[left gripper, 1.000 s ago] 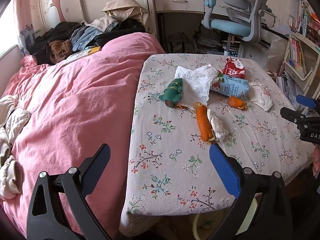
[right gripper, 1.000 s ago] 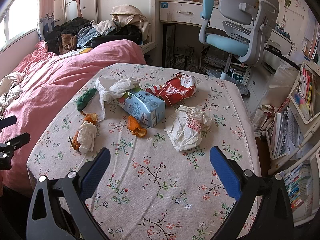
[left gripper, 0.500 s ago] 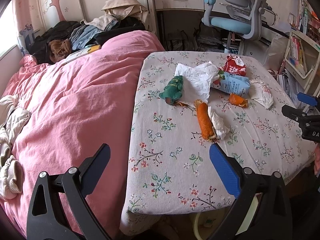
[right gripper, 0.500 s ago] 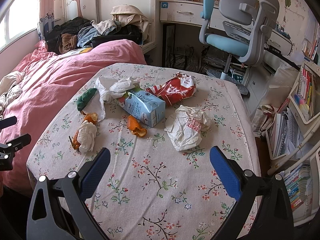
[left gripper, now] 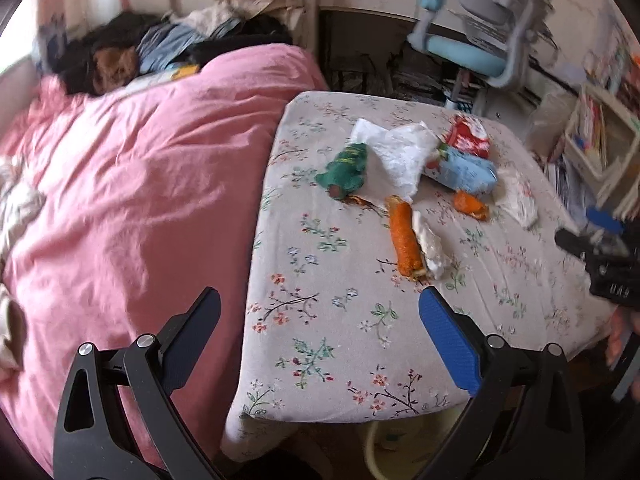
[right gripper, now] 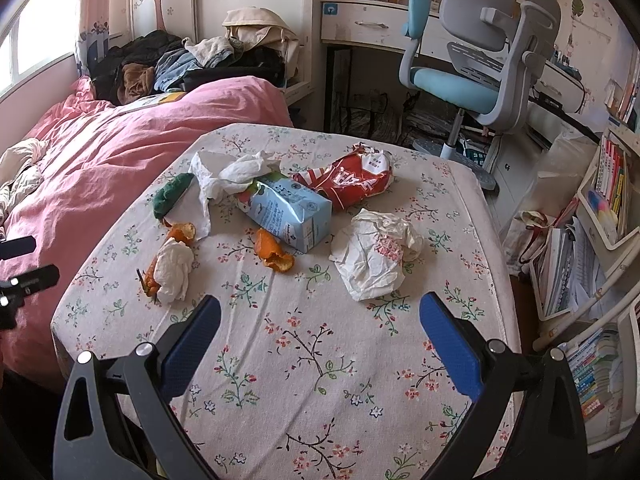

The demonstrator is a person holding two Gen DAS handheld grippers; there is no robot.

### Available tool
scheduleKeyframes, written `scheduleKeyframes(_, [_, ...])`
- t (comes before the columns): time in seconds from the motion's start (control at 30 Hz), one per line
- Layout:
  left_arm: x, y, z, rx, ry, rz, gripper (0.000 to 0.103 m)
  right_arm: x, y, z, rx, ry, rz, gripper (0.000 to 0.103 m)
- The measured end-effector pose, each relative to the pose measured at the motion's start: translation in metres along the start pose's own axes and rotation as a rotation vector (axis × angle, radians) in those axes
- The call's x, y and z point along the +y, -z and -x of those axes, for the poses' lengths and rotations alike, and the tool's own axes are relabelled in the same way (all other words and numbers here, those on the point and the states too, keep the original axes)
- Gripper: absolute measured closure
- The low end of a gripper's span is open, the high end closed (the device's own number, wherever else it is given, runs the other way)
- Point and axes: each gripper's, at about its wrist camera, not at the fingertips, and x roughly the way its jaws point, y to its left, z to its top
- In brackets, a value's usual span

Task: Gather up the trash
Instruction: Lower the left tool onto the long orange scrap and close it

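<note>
Trash lies on the floral-cloth table (right gripper: 320,360): a blue milk carton (right gripper: 288,212), a red snack bag (right gripper: 348,178), a crumpled white wrapper (right gripper: 376,254), orange peel (right gripper: 274,252), a white tissue wad (right gripper: 174,268), a green wrapper (right gripper: 170,196) and white tissue paper (right gripper: 236,174). The left wrist view shows the carton (left gripper: 464,170), an orange wrapper roll (left gripper: 406,240) and the green wrapper (left gripper: 346,170). My left gripper (left gripper: 320,344) is open and empty at the table's near left corner. My right gripper (right gripper: 320,344) is open and empty above the table's front, short of the trash.
A pink duvet bed (left gripper: 120,200) adjoins the table's left side, with piled clothes (right gripper: 160,64) at its head. A blue-grey desk chair (right gripper: 480,64) and a desk stand behind. Book racks (right gripper: 600,208) line the right. A pale bin rim (left gripper: 380,440) shows under the table edge.
The left gripper has swung slightly, so the table sits further right and the view blurs. The right gripper has stayed still. Both stay open.
</note>
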Motion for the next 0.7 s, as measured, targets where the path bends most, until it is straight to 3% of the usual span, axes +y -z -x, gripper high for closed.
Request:
scheduleKeyframes(0.13, [0.021, 0.0, -0.003, 0.014, 0.02, 0.114, 0.007, 0.0, 0.003, -0.001, 0.012, 0.012, 0.015, 0.008])
scheduleKeyframes(0.23, [0.024, 0.001, -0.009, 0.031, 0.036, 0.145, 0.007, -0.001, 0.002, -0.002, 0.013, 0.013, 0.017, 0.008])
scheduleKeyframes(0.5, [-0.016, -0.005, -0.03, 0.031, 0.056, 0.052, 0.007, -0.022, 0.004, -0.004, 0.03, 0.004, -0.021, 0.008])
scheduleKeyframes(0.7, [-0.046, -0.013, -0.065, 0.095, 0.063, 0.016, 0.007, -0.039, 0.005, 0.001, 0.017, -0.023, -0.08, 0.008])
